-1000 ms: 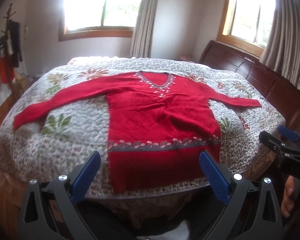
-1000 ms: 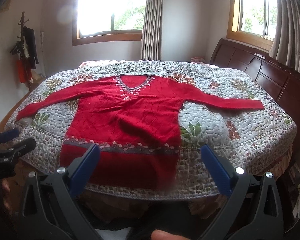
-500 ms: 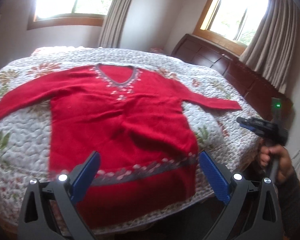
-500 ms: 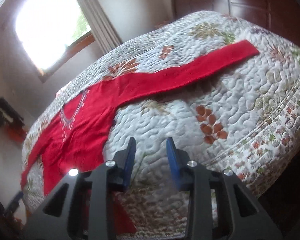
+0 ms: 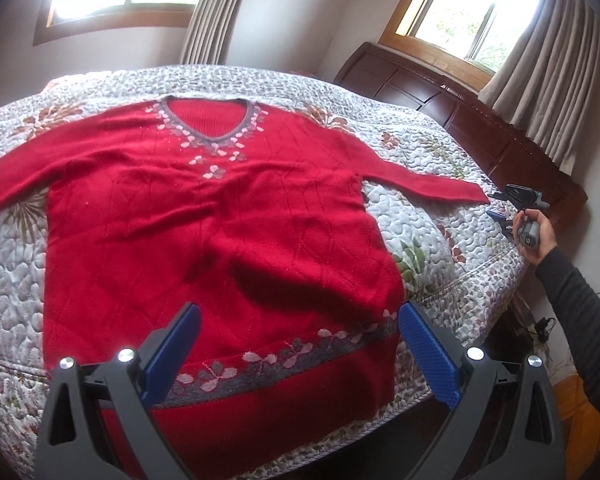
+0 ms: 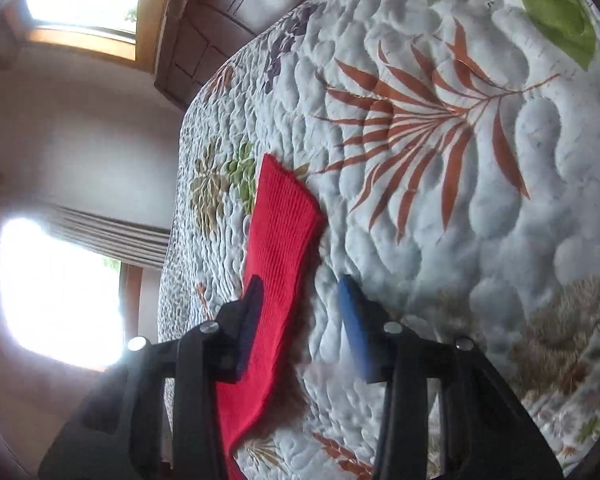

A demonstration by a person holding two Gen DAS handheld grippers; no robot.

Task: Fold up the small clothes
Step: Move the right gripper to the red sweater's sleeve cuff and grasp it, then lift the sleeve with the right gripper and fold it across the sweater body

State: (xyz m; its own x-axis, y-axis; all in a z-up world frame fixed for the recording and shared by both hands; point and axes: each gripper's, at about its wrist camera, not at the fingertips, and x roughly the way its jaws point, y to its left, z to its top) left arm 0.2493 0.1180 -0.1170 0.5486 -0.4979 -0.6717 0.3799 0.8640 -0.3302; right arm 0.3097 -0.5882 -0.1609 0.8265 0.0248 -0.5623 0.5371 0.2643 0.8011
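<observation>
Red knit sweater laid out flat on the bed, both grippers open.

The red V-neck knit sweater (image 5: 220,232) with pale flower trim at the collar and a grey flowered band near the hem lies face-up, sleeves spread, on the white quilted bedspread with leaf print (image 5: 428,236). The left gripper (image 5: 300,356) hovers over the hem with its blue-padded jaws spread wide, nothing between them. Over at the far sleeve end, a hand (image 5: 538,236) in a dark sleeve holds the right gripper (image 6: 300,312); its jaws are apart, straddling the red sleeve cuff (image 6: 284,240) but not pinching it, one jaw right beside the fabric edge. Dark wooden headboard (image 5: 480,120) behind.
</observation>
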